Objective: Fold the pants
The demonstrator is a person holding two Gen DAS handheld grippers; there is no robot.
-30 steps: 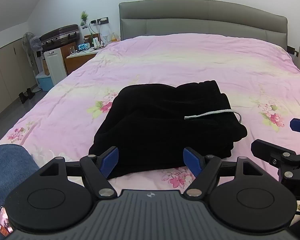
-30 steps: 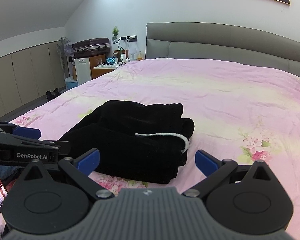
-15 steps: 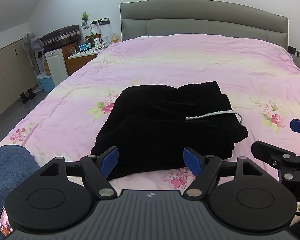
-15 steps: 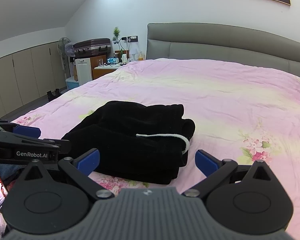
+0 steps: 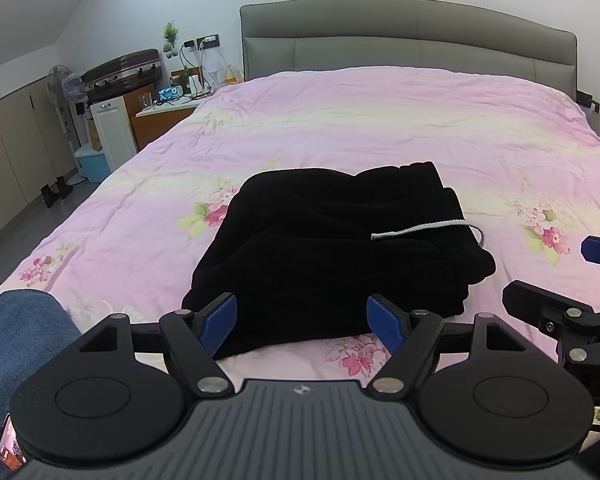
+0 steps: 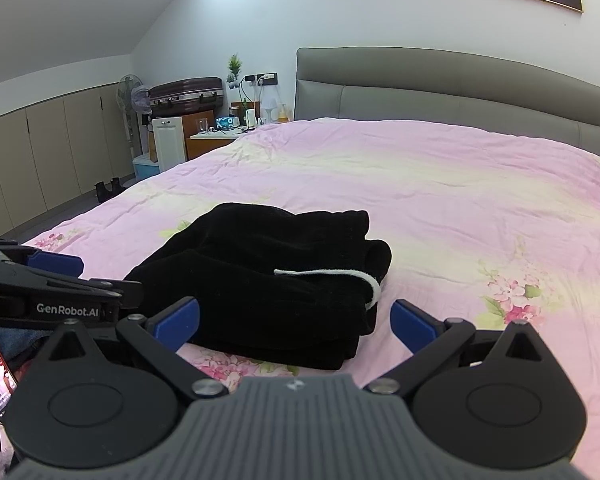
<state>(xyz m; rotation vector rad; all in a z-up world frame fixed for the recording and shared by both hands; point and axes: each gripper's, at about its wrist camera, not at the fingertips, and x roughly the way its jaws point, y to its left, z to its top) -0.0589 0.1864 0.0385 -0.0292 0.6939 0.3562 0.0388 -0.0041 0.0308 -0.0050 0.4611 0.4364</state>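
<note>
Black pants (image 5: pixel 332 248) lie folded into a compact bundle on the pink floral bedspread (image 5: pixel 380 128), with a white drawstring (image 5: pixel 420 229) across the top. My left gripper (image 5: pixel 302 322) hovers open just in front of the bundle's near edge, holding nothing. In the right wrist view the same pants (image 6: pixel 268 276) and drawstring (image 6: pixel 340 276) sit ahead and slightly left of my right gripper (image 6: pixel 296 322), which is open and empty. Each gripper shows at the edge of the other's view: the right one (image 5: pixel 572 300) and the left one (image 6: pixel 52 284).
A grey padded headboard (image 5: pixel 412 36) backs the bed. To the far left stand a nightstand (image 5: pixel 160 116) with cables and bottles, a suitcase (image 5: pixel 120 72), a fan (image 5: pixel 66 88) and cabinets. A person's jeans-clad leg (image 5: pixel 16 344) is at the lower left.
Both grippers have drawn back and risen slightly from the pants; the bundle has not moved and both stay open.
</note>
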